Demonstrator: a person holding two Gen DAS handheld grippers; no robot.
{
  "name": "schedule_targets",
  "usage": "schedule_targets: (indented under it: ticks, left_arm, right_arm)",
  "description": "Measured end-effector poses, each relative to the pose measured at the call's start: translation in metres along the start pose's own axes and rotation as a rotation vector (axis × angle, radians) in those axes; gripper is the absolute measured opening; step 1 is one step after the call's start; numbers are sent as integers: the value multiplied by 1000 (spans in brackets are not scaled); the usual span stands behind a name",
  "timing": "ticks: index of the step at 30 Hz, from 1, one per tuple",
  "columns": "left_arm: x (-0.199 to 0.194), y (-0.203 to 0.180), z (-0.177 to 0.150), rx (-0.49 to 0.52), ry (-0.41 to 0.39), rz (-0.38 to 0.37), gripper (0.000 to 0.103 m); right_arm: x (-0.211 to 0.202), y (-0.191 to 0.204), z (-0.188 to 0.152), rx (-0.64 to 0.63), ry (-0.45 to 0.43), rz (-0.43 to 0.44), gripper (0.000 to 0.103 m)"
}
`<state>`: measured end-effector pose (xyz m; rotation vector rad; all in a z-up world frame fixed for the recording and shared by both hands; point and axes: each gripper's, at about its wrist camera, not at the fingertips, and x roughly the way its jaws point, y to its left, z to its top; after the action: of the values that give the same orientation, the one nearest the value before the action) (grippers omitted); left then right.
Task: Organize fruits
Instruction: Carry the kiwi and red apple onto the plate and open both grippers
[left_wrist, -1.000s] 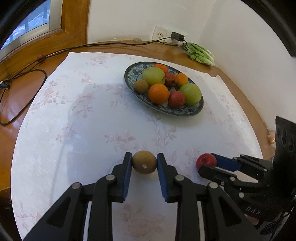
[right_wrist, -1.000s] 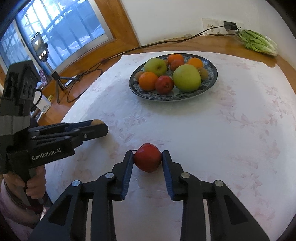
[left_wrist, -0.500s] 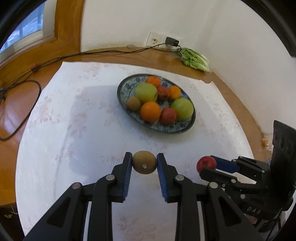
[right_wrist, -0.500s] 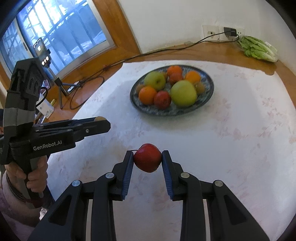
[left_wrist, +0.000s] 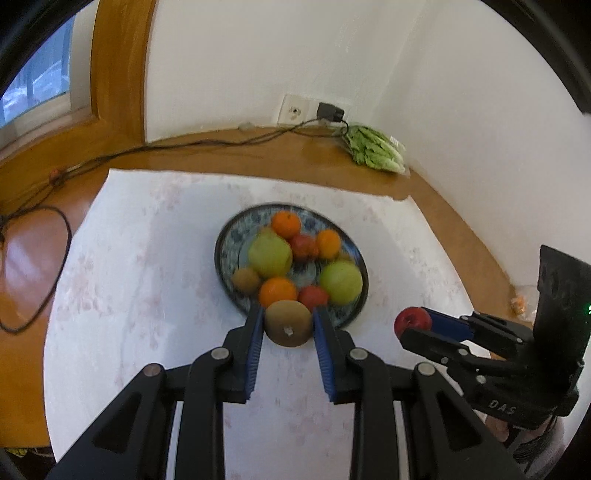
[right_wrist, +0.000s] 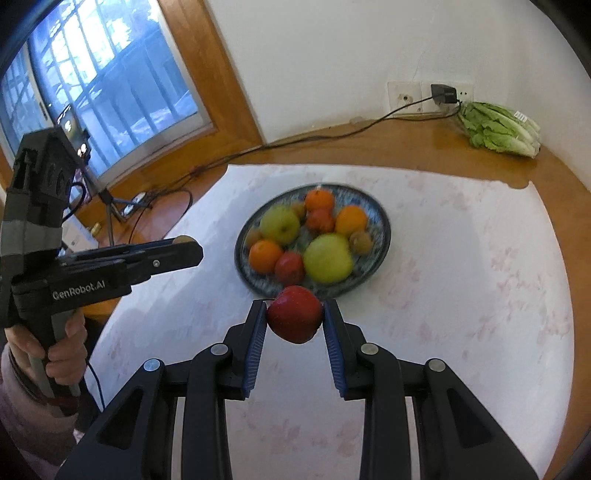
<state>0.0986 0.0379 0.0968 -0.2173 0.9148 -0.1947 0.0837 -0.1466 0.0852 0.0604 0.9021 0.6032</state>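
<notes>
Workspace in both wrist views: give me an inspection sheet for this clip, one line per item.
Surface: round wooden table under a white floral cloth.
Job's things: plate holding green apples, oranges, red fruits and kiwis; one kiwi and one red apple held off the cloth.
Clutter: bagged lettuce at the table's far edge.
Grippers: left gripper shut on the kiwi; right gripper shut on the red apple; both short of the plate.
Cables: charger cable running from the wall socket across the table; more loops at the left edge.
Surroundings: white walls, wood-framed window, phone on a tripod.
</notes>
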Motion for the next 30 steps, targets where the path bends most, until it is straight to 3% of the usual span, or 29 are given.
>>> schedule_targets:
  ticks: [16, 21, 30]
  left_arm:
    - [65, 20, 55, -89, 17, 34, 28]
    - [88, 25, 61, -121, 46, 30, 28]
    - [107, 33, 67, -142, 24, 33, 28]
  right_arm:
    - [36, -19, 58, 37, -47, -55, 32]
    - [55, -27, 75, 50, -47, -65, 32]
    - [94, -46, 93, 74, -6, -87, 32]
